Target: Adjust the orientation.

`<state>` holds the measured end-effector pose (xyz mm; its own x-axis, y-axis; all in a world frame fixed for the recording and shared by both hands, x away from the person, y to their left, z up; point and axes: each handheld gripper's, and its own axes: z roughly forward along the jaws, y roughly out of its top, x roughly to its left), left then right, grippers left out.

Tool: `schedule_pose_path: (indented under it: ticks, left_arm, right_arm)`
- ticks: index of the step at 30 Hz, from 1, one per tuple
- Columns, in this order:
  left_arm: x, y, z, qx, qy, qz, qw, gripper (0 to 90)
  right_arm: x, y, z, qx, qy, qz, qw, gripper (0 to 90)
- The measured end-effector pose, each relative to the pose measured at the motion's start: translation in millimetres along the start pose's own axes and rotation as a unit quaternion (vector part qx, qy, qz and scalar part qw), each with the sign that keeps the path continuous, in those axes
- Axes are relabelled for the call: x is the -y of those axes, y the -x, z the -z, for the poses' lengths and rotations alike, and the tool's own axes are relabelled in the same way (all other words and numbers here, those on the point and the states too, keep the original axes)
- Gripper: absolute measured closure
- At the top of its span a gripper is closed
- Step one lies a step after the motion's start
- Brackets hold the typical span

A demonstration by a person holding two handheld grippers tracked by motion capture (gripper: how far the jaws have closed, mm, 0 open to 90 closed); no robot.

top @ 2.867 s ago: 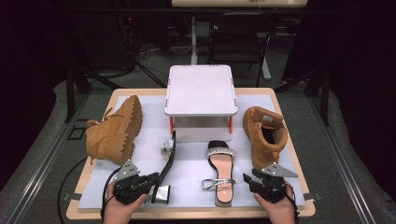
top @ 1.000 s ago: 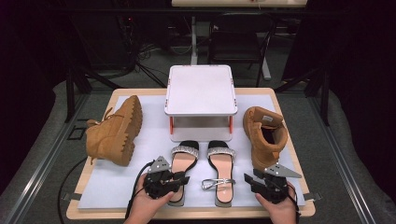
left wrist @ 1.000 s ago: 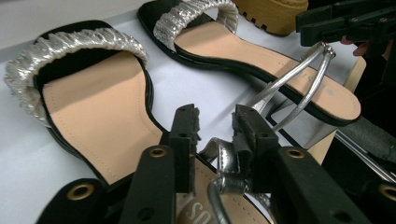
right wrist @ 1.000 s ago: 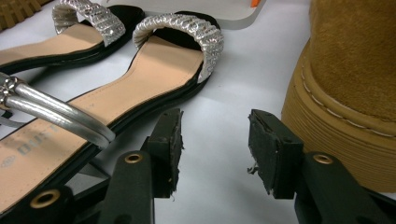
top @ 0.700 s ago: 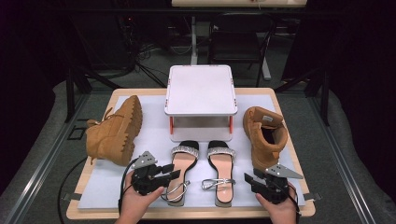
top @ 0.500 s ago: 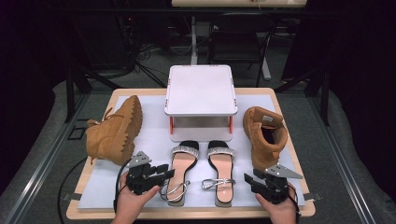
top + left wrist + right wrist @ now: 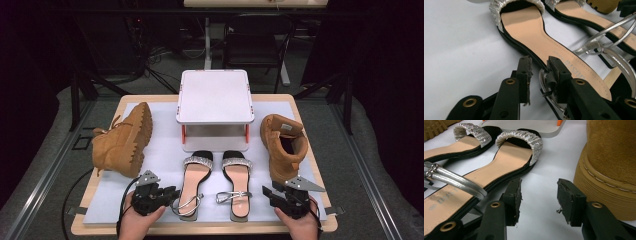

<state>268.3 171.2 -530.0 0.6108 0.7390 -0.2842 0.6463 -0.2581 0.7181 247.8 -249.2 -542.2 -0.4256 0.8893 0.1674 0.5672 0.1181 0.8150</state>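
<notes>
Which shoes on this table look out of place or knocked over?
The left boot lies tipped on its side, its lugged sole facing the white stand, while the right boot stands upright. The two sandals lie flat and parallel in front of the stand.

Both grippers, left gripper (image 7: 172, 192) and right gripper (image 7: 266, 193), all black: brass-ringed screw holes, frayed pads (image 7: 527, 72), grey triangular top plates, black cable trailing from left.
</notes>
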Motion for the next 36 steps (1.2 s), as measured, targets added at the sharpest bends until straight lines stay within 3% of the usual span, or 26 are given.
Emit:
schedule_pose_path:
  ticks: [4,5,14,20,26,36]
  left_arm:
    - [1.1,1.4,-2.4,0.003,-0.006,-0.003,1.0000,76.8]
    - [1.1,1.3,-2.4,0.007,-0.008,-0.001,0.9999,81.2]
    - [-0.1,-0.3,-1.4,0.018,-0.007,0.001,0.9998,87.5]
    - [-1.1,-2.9,1.4,0.009,-0.007,0.001,0.9999,88.0]
    - [-2.7,-11.1,7.1,-0.005,-0.005,0.004,1.0000,88.2]
    - [-2.0,-37.6,20.1,-0.019,0.002,0.032,0.9993,88.3]
  right_arm:
    - [-0.2,0.5,0.3,0.001,-0.002,-0.001,1.0000,54.1]
    - [-0.2,0.6,-0.2,0.001,-0.001,-0.001,1.0000,54.1]
    - [-0.3,0.6,0.1,0.000,0.000,-0.001,1.0000,54.1]
    - [-0.3,1.2,0.6,-0.001,0.002,-0.002,1.0000,54.1]
    - [-0.4,1.0,1.4,0.000,0.004,-0.002,1.0000,54.1]
    - [-0.1,1.0,1.5,0.000,0.004,-0.002,1.0000,54.1]
